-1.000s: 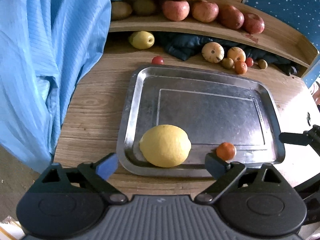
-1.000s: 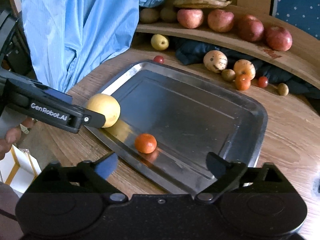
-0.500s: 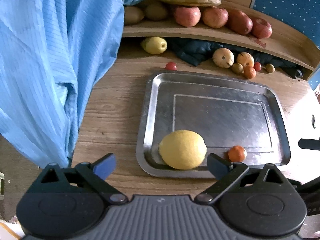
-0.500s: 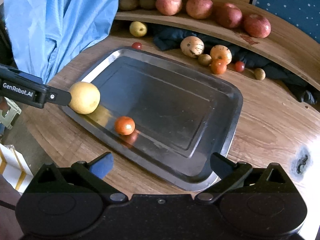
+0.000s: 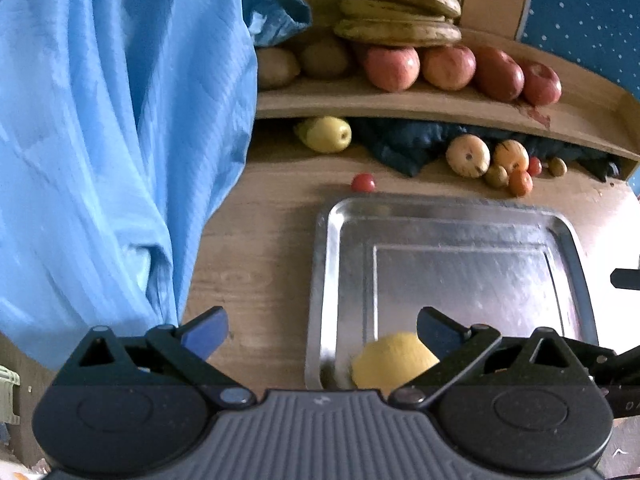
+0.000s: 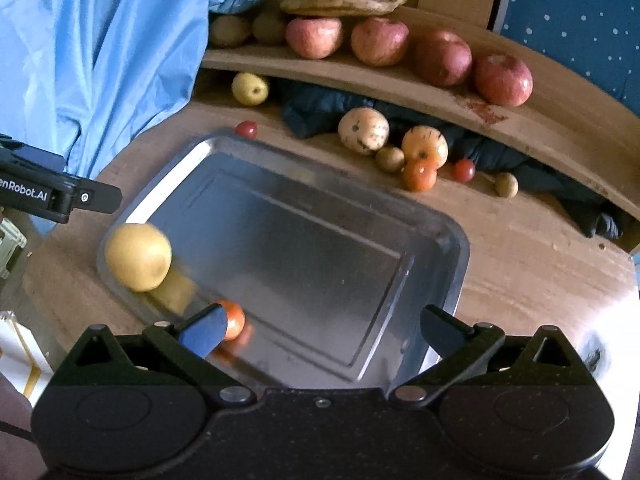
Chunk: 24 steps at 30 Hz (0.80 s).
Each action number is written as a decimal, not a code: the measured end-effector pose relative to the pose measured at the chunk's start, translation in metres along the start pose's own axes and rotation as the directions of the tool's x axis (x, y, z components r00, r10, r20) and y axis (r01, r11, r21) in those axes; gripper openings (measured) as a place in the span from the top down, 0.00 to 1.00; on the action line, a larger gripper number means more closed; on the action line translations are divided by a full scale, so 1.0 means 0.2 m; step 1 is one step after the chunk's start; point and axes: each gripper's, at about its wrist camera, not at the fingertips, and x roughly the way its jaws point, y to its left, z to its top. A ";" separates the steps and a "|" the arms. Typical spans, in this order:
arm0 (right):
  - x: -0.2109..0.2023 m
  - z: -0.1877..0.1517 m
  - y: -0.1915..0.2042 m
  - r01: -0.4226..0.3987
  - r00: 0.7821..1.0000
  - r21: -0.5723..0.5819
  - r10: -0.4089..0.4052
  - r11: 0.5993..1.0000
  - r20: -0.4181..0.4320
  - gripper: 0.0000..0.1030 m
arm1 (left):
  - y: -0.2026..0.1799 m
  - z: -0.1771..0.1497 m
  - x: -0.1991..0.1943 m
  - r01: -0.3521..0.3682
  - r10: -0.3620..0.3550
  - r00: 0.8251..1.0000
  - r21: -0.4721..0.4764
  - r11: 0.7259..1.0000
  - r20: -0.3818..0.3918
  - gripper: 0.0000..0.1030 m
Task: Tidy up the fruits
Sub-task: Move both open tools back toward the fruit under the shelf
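We see a shallow metal tray (image 5: pixel 440 216) with rounded corners and a dull, scuffed sheen lying on a wood-grain counter (image 5: pixel 256 264). A matte yellow lemon (image 5: pixel 394 360) rests in the tray's near left corner, just ahead of the left gripper (image 5: pixel 322 330) and beside its right finger. That gripper's jaws, which have just been opening, stand wide apart with nothing clamped between them. The right gripper (image 6: pixel 324 330) is likewise spread wide and empty; a small glossy orange fruit (image 6: pixel 234 320) sits on the tray, partly hidden behind its blue-padded left finger.

Beyond the tray we find a red cherry tomato (image 5: pixel 363 182), a smooth yellow-green pear-like fruit (image 5: pixel 326 134), and a cluster of small speckled and orange fruits (image 6: pixel 400 148) lying against a crumpled dark cloth (image 5: pixel 400 144). Above them, farther ahead of both grippers, a curved wooden shelf (image 5: pixel 440 106) carries a row of reddish apples (image 5: pixel 452 68), brown oval fruits (image 5: pixel 300 62) and a stack of spotted, overripe bananas (image 5: pixel 400 12).

A pale blue ribbed fabric (image 5: pixel 112 140) hangs in folds to the left of the left gripper, covering the counter's edge there. To the far right we glimpse a blue panel with white dots (image 5: pixel 588 20). Both views are slightly blurred.
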 end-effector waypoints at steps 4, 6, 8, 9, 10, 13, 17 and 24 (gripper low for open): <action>0.02 0.07 0.00 0.014 1.000 0.009 -0.014 1.000 0.006 0.01 | 0.06 0.07 0.04 0.008 -0.008 1.000 -0.006 1.000 0.008 0.00; 0.04 0.10 0.00 0.021 1.000 0.014 -0.021 1.000 0.006 0.01 | 0.09 0.10 0.06 0.020 -0.020 1.000 -0.014 1.000 0.010 0.00; 0.05 0.13 0.00 0.025 1.000 0.017 -0.025 1.000 0.006 0.01 | 0.10 0.13 0.08 0.026 -0.026 0.999 -0.010 1.000 0.020 0.00; 0.06 0.15 0.00 0.027 1.000 0.018 -0.027 0.999 0.006 0.01 | 0.10 0.15 0.09 0.028 -0.028 0.999 -0.006 1.000 0.022 0.00; 0.07 0.17 0.00 0.030 1.000 0.019 -0.030 0.999 0.006 0.01 | 0.10 0.16 0.10 0.032 -0.032 0.999 0.000 0.999 0.024 0.00; 0.09 0.21 0.00 0.036 0.999 0.025 -0.036 0.999 0.007 0.01 | 0.09 0.20 0.14 0.043 -0.043 0.999 0.009 0.999 0.025 0.00; 0.13 0.26 0.01 0.042 0.999 0.033 -0.042 0.999 0.005 0.01 | 0.08 0.26 0.20 0.061 -0.061 0.998 0.011 0.998 0.021 0.00; 0.18 0.35 0.01 0.034 0.999 0.052 -0.035 0.998 0.021 0.01 | 0.08 0.35 0.29 0.073 -0.073 0.997 0.007 0.997 0.006 0.00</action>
